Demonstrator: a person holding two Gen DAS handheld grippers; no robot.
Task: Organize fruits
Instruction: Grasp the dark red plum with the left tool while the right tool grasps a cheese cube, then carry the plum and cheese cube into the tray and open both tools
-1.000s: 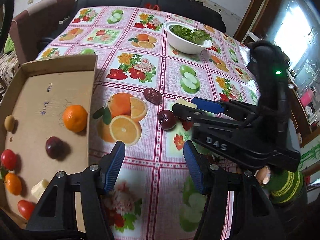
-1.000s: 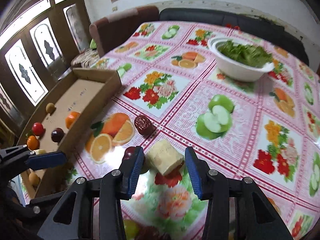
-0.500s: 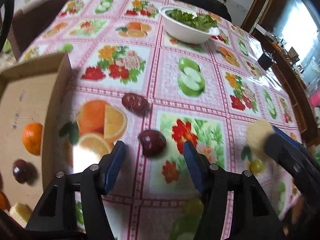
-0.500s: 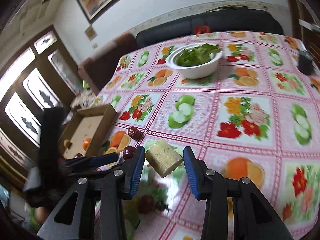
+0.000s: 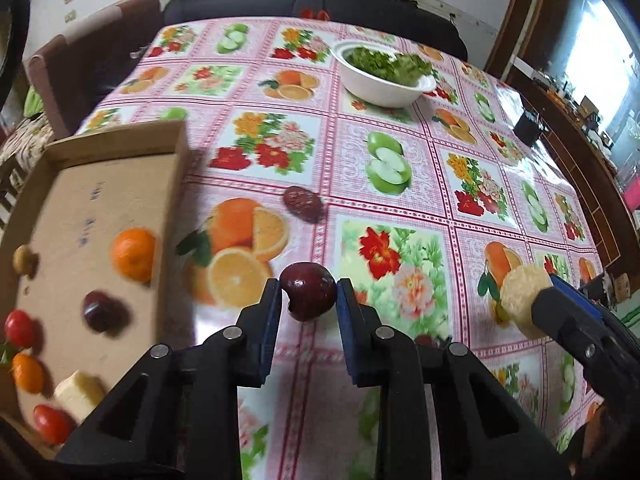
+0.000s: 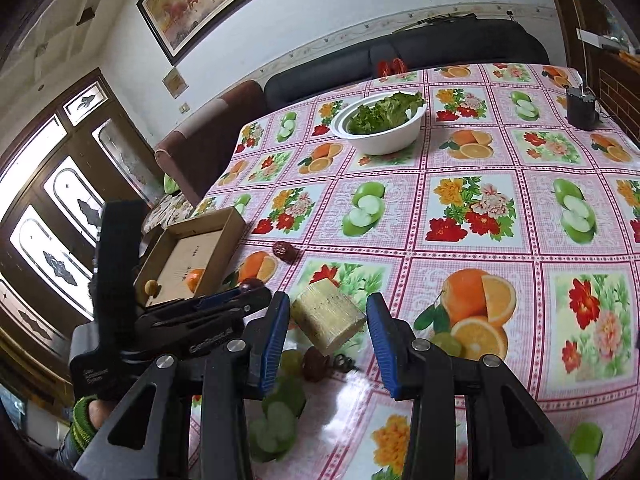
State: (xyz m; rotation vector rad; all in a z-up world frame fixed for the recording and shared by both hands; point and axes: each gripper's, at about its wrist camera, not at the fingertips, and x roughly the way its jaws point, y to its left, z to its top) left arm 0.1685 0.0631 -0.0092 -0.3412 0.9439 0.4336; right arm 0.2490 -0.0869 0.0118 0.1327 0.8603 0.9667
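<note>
So the sorting looks roughly two-thirds done, judging by what's already parked in the cardboard tray (image 5: 120,152) on the left: eight pieces can be counted in there, namely one small brownish fruit, two red tomatoes, one orange, one smaller orange fruit, one dark plum, one pale cut chunk and one more red one at the bottom edge. Moving right, a dark red plum (image 5: 307,291) is pinched between the left gripper (image 5: 307,300) jaws, apparently lifted off the counter (image 5: 400,184). One wrinkly date (image 5: 301,203) is left lying near the tray. Further right, a pale yellow chunk (image 6: 327,322) is held cornerwise in the right gripper (image 6: 328,320) jaws. A few grapes and another dark fruit seem left below it, count unclear.
</note>
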